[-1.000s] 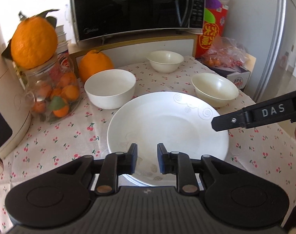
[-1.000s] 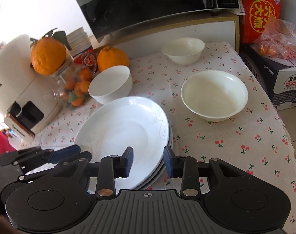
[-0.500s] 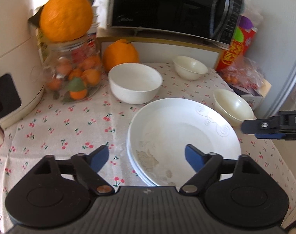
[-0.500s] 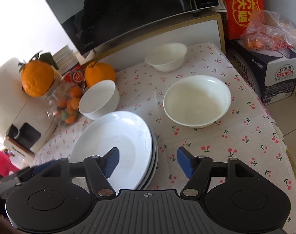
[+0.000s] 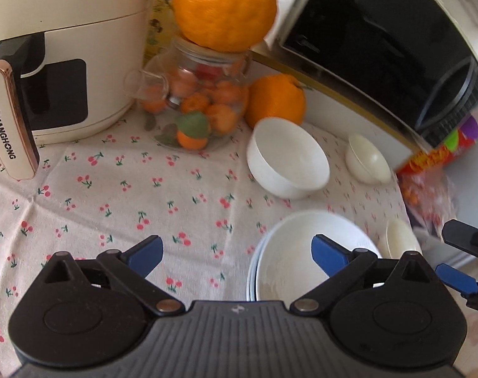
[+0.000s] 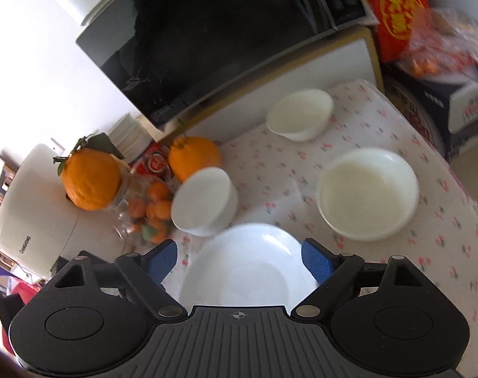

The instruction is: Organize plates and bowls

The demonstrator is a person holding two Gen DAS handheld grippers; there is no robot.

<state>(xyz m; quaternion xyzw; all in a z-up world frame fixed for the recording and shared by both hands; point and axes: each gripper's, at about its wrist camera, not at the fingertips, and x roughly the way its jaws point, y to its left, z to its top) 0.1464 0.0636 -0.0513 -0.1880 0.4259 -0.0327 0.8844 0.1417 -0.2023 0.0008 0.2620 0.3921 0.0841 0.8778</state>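
A stack of white plates (image 5: 289,252) (image 6: 248,264) lies on the cherry-print tablecloth (image 5: 128,195). A white bowl (image 5: 286,157) (image 6: 204,201) stands behind the stack. A cream bowl (image 6: 368,195) (image 5: 399,236) sits to the right, and a smaller cream bowl (image 6: 298,113) (image 5: 368,160) is near the microwave. My left gripper (image 5: 236,252) is open and empty, above the cloth left of the plates. My right gripper (image 6: 239,258) is open and empty, above the plate stack; it also shows at the right edge of the left wrist view (image 5: 459,258).
A glass jar of small oranges (image 5: 191,107) with a large orange (image 5: 223,6) on top stands at the back left, beside a white appliance (image 5: 65,47). Another orange (image 5: 275,100), a black microwave (image 6: 223,37), a red box (image 6: 396,9) and a bag of fruit (image 6: 443,47) line the back and right.
Both grippers opened wide from nearly shut. The left gripper swung left, away from the plate stack, toward the jar. The right gripper rose and tilted, with the plates now between its fingers in view.
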